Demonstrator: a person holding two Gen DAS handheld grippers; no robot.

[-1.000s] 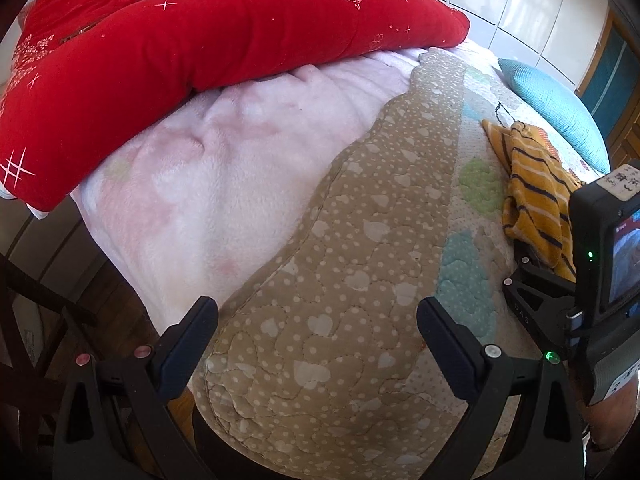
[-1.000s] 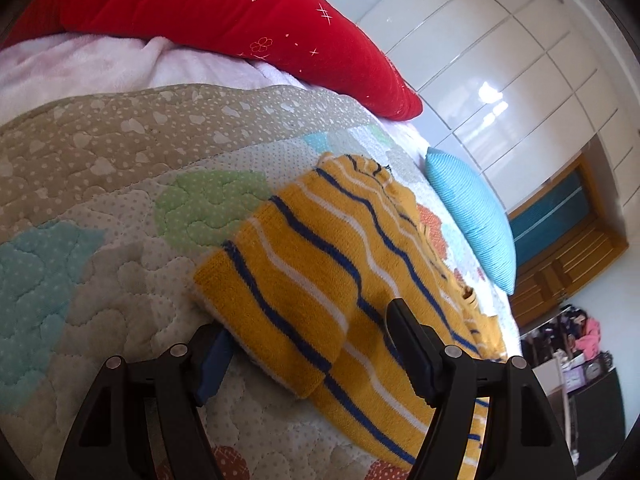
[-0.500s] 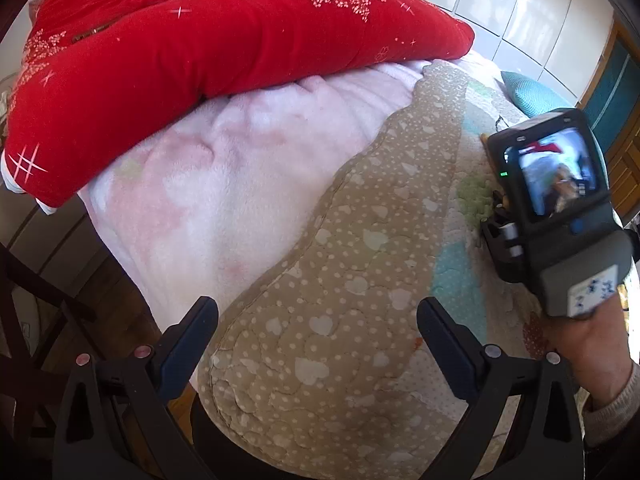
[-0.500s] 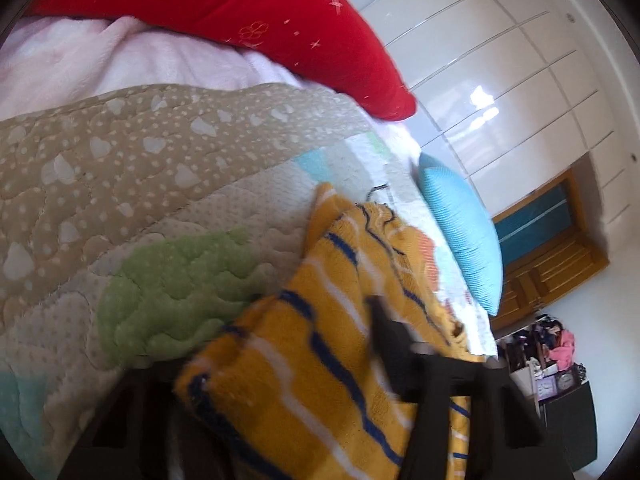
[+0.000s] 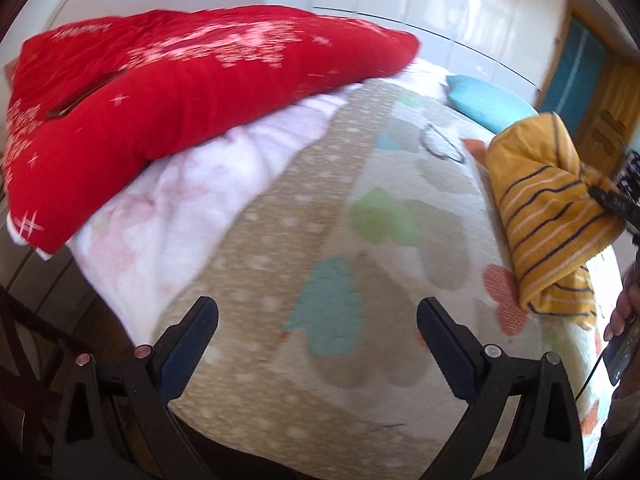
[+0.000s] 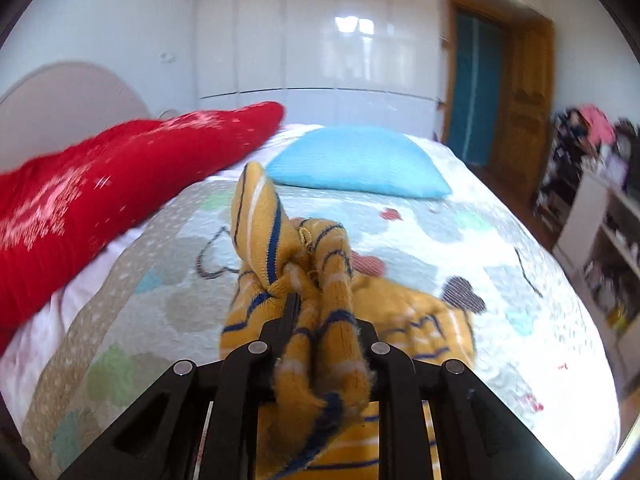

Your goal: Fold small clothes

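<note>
Newly lifted sweater (image 6: 316, 320), long axis hanging downward

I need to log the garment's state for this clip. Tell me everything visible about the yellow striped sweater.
The yellow striped sweater looks like a soft knit, mustard with thin navy and white stripes. It is bunched and lifted, pinched in the shut right gripper, its lower part drooping toward the quilt. The open left gripper is apart from it.

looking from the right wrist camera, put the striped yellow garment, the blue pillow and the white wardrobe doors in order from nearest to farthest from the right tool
1. Striped yellow garment: clamped in the right tool, bunched up above the bed.
2. Blue pillow: straight ahead, lying at the bed's far end.
3. White wardrobe doors: beyond the bed, along the back wall.
</note>
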